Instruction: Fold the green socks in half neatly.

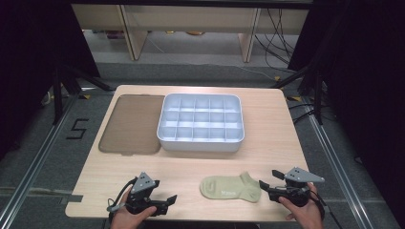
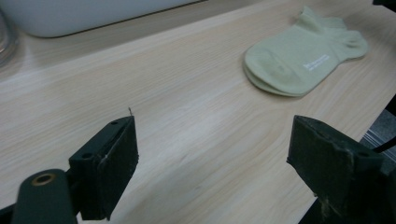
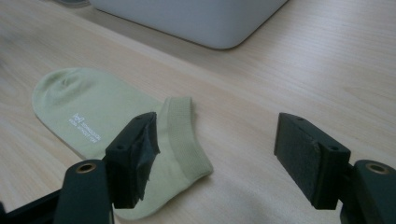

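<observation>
One pale green sock (image 1: 230, 187) is laid flat near the table's (image 1: 267, 138) front edge, right of its middle, while one white divided tray (image 1: 200, 122) and one brown lid (image 1: 131, 124) are set side by side toward the far edge. The left gripper (image 1: 165, 202) is held low at the front left corner with its jaws spread and empty, bare wood lying between it and the sock. The right gripper (image 1: 265, 186) is held at the front right, jaws likewise parted, one jaw poised over the sock's cuff (image 3: 180, 135).
</observation>
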The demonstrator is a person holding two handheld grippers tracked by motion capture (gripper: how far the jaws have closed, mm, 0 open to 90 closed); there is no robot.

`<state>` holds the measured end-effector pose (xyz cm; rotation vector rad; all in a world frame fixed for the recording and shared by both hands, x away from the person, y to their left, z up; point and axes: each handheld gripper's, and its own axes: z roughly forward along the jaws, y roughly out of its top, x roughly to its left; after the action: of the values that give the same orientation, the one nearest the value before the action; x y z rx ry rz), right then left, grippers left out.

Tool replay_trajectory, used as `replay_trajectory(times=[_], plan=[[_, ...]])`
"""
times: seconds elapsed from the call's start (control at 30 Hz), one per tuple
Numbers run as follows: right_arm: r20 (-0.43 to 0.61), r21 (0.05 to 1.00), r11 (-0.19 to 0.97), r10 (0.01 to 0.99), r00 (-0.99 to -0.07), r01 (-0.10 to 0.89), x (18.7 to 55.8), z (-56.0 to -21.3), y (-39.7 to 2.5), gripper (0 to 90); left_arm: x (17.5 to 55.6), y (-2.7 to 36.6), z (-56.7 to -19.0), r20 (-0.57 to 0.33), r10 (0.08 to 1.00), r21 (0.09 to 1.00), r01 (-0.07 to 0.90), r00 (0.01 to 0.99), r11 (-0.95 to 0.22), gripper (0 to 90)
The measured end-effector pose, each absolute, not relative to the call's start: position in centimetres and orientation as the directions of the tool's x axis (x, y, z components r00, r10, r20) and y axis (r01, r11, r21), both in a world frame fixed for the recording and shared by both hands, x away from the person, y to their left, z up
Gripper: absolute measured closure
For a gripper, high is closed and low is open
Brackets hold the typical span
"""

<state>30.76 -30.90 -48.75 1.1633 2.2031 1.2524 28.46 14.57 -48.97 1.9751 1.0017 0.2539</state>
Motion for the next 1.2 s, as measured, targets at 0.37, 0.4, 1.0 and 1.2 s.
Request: replay_trajectory(times=[0.37, 0.4, 1.0, 1.2], plan=[[0.111, 0.822, 0.253, 0.807, -0.58, 0.51, 30.5, -48.6, -30.8, 31.4, 30.9, 9.5, -48.7, -0.204, 0.71, 0.751, 0.573, 0.674, -0.328, 35.1], [0.111, 0.822, 0.253, 0.807, -0.58, 0.51, 30.5, -48.6, -30.8, 31.4, 30.9, 9.5, -48.7, -0.204, 0.71, 0.751, 0.573, 0.674, -0.328, 36.0], [0.094, 0.831, 0.27, 0.794, -0.601, 0.486, 30.7, -48.7, -30.8, 31.0, 33.1, 4.5, -50.2, -0.149, 0.684, 0.707, 0.561, 0.714, -0.432, 50.0], [0.094, 0.832, 0.27, 0.792, -0.603, 0.484, 30.6, -48.7, -30.7, 30.9, 33.2, 3.7, -50.7, -0.119, 0.673, 0.694, 0.546, 0.73, -0.469, 54.3]])
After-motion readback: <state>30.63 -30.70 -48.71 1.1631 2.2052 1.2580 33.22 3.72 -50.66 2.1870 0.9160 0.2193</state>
